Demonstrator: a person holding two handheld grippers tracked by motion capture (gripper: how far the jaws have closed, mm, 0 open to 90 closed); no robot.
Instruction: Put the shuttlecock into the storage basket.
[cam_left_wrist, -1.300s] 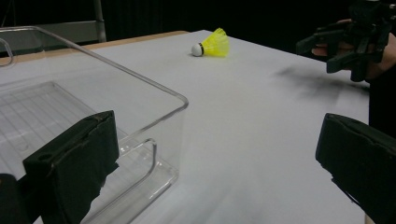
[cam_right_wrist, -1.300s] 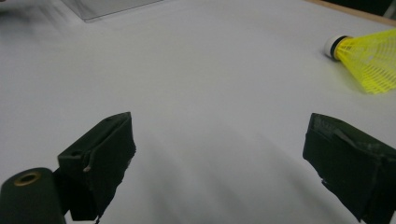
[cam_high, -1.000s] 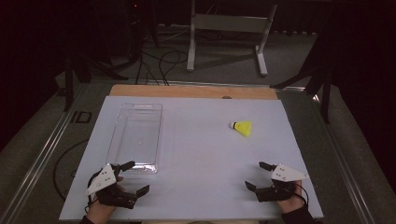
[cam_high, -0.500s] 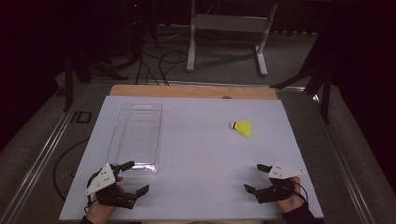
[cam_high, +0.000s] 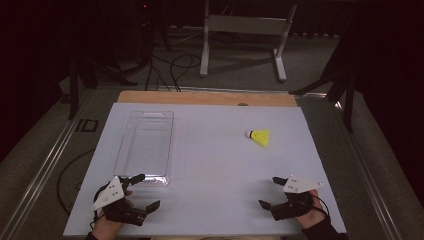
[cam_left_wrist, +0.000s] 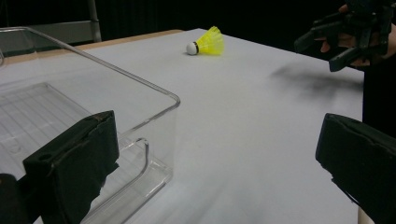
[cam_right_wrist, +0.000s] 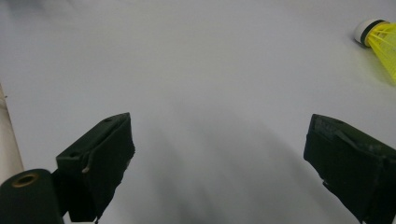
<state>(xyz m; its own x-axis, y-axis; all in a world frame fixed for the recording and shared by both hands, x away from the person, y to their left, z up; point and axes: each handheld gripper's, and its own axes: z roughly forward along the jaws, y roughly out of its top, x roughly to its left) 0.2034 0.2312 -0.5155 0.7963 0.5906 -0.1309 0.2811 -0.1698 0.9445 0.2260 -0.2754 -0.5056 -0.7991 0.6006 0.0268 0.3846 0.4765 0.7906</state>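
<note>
both tools (cam_high: 145, 191) (cam_high: 273, 192) slightly nearer, jaws wide

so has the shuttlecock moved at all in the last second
No. The shuttlecock lies at the same spot on the white table, the same way right of the clear tray as before.

1. The clear bin (cam_high: 145, 145) stands just ahead of the left hand-held gripper (cam_high: 142, 192), its near wall touching or nearly touching one jaw.
2. Bare surface (cam_high: 215, 170) runs open between both grippers.
3. From the right hand-held gripper (cam_high: 272, 192), nothing blocks the way to the shuttlecock (cam_high: 260, 137), which lies well apart from the bin.
</note>
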